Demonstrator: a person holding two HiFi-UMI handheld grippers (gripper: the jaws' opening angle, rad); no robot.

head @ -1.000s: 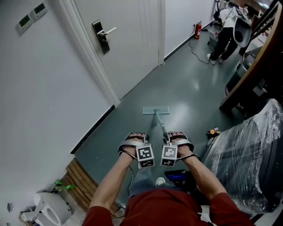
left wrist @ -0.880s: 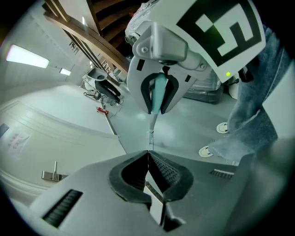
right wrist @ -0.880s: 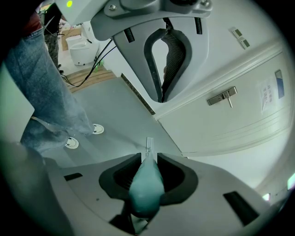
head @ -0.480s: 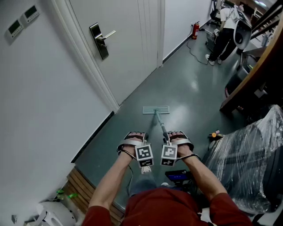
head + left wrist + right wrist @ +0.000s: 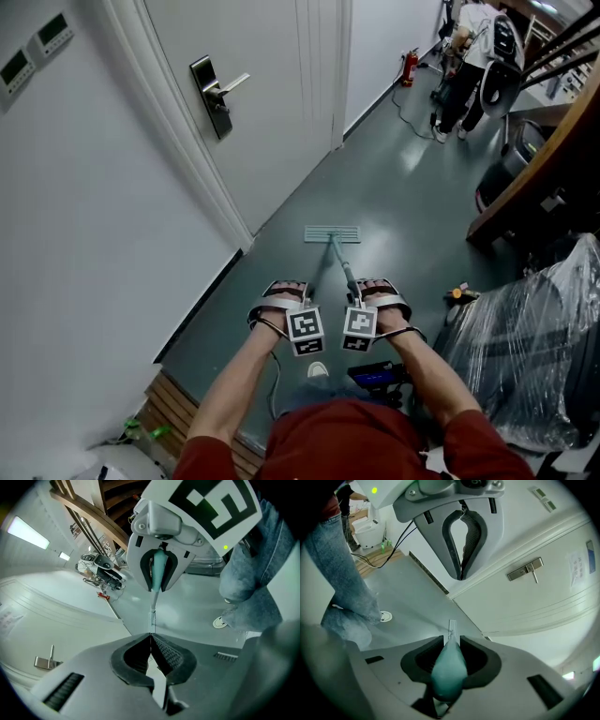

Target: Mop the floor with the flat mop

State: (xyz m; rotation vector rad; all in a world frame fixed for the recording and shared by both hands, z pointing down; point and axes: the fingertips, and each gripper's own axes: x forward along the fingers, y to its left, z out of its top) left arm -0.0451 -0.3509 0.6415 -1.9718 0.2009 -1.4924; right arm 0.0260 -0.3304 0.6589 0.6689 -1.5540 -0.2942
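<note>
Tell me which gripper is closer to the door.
Left. The left gripper sits on the side of the mop handle toward the door; the right gripper, clamped on that handle, is farther away.

Nothing legible anywhere — the paper notice [image 5: 577,567] on the door [image 5: 534,597] is too blurred.

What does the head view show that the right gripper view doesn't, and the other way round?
Only the head view: the fire extinguisher, a person down the corridor, and the plastic-wrapped bundle at the right. Only the right gripper view: the right gripper seen close, its jaws shut on the teal mop handle. Both: the mop head lying on the floor, the door handle and the left gripper.
</note>
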